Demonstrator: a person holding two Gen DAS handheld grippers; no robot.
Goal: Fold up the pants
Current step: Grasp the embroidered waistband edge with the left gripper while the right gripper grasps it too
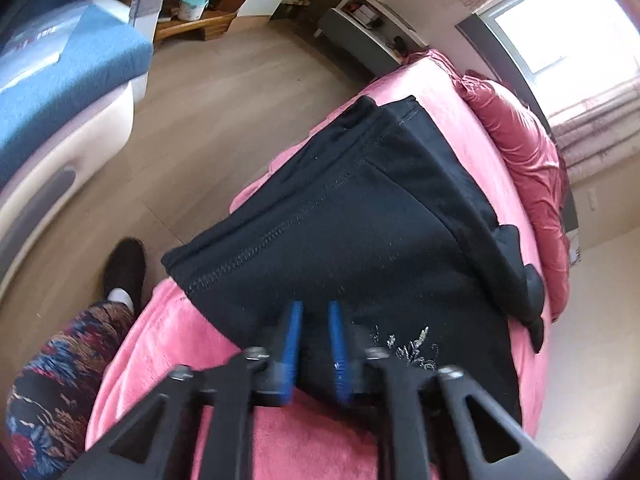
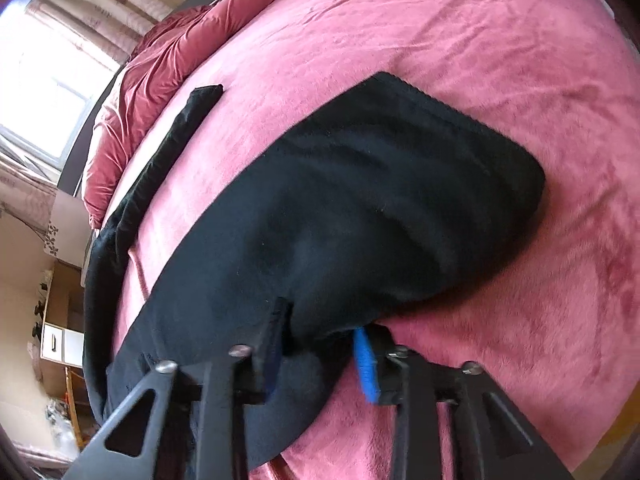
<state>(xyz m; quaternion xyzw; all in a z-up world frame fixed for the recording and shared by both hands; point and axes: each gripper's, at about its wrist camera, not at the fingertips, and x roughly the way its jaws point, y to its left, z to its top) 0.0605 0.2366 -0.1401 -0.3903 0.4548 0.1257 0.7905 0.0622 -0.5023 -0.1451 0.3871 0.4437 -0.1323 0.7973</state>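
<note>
Black pants (image 1: 360, 216) lie folded over on a pink bed cover (image 1: 168, 344). In the left wrist view my left gripper (image 1: 316, 312) hovers over the near edge of the pants by a silver print (image 1: 404, 344); its blue pads (image 1: 294, 336) stand a little apart with no cloth between them. In the right wrist view the pants (image 2: 360, 208) form a thick fold, and a narrow leg strip (image 2: 176, 132) runs off to the left. My right gripper (image 2: 320, 320) has fabric bunched between its fingers; one blue pad (image 2: 366, 364) shows under the cloth.
A dark red quilt (image 1: 520, 152) is heaped along the far side of the bed. Wooden floor (image 1: 192, 120), a blue-topped unit (image 1: 60, 80) and a white shelf (image 1: 372, 12) lie to the left. The person's patterned leg (image 1: 60, 380) and black shoe (image 1: 124, 268) stand by the bed.
</note>
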